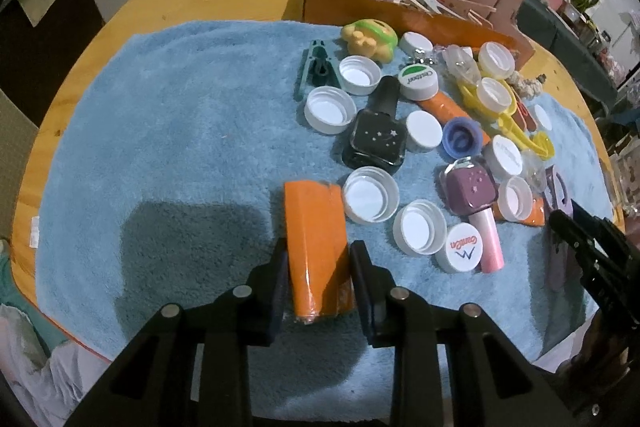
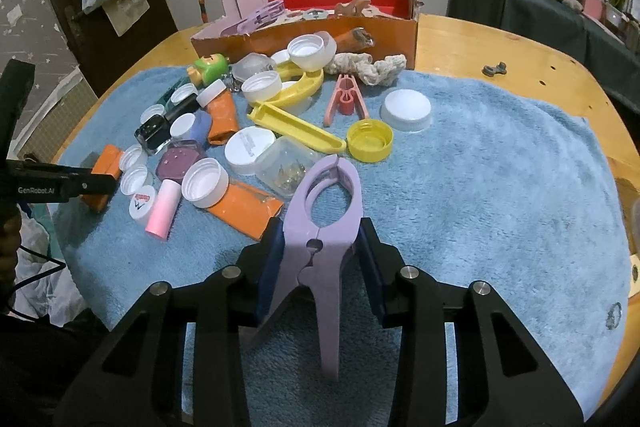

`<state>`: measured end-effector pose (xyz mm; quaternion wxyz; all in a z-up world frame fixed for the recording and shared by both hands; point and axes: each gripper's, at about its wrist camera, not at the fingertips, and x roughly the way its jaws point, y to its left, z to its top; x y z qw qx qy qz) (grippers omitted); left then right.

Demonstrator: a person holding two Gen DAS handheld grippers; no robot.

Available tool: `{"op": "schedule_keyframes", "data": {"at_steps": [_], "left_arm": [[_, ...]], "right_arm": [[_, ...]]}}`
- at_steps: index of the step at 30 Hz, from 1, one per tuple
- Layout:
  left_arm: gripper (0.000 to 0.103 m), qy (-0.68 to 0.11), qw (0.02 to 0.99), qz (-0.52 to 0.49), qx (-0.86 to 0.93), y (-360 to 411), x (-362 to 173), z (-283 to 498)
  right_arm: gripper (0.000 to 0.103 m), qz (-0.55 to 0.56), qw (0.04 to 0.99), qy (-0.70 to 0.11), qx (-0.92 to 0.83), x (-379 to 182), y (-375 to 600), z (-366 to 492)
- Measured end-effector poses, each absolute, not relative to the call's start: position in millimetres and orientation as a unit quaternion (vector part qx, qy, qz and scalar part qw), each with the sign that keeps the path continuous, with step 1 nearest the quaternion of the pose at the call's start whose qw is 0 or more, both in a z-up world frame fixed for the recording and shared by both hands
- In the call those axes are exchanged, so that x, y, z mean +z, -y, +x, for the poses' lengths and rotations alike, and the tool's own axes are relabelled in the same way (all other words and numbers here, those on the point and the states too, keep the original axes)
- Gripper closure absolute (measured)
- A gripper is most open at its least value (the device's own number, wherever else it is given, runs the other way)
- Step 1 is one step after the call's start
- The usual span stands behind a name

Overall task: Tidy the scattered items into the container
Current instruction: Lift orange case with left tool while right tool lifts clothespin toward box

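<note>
Blue towel point(image 2: 480, 187) over wooden bench point(image 2: 480, 39), cluttered.
Left gripper point(image 1: 318, 269) jaws clench orange packet point(image 1: 316, 243); right gripper point(image 2: 320, 247) jaws clench lilac clip point(image 2: 324, 227).

Towel point(image 2: 480, 187) light blue, fluffy. Worktop point(image 2: 480, 43) yellow-tan wood. Box point(image 2: 304, 39) orange outside, red and pale pink inside. Big clip point(image 2: 320, 227) lilac; small peg point(image 2: 345, 99) salmon pink; peg point(image 1: 316, 67) dark green. Packet point(image 1: 316, 247) orange, glossy. Nail polish bottle point(image 1: 376, 139) black with white stars; second bottle point(image 1: 472, 187) purple, pink cap. Bottle caps point(image 1: 370, 195) mostly white; one cap point(image 2: 369, 140) yellow. Toy point(image 1: 370, 37) green and yellow. Hand-held gripper point(image 2: 320, 259) black, blue pads.
</note>
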<state>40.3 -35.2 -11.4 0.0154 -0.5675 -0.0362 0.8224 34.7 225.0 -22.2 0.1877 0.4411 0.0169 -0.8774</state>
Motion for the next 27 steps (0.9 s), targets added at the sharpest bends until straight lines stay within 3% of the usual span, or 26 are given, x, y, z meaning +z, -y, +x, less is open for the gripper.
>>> {"op": "schedule_keyframes", "data": {"at_steps": [27], "left_arm": [[0.073,0.017,0.055,-0.504,0.862,27,23,27]], "right_arm": [[0.068,0.396,0.171,-0.022,-0.902,15,-223,32]]}}
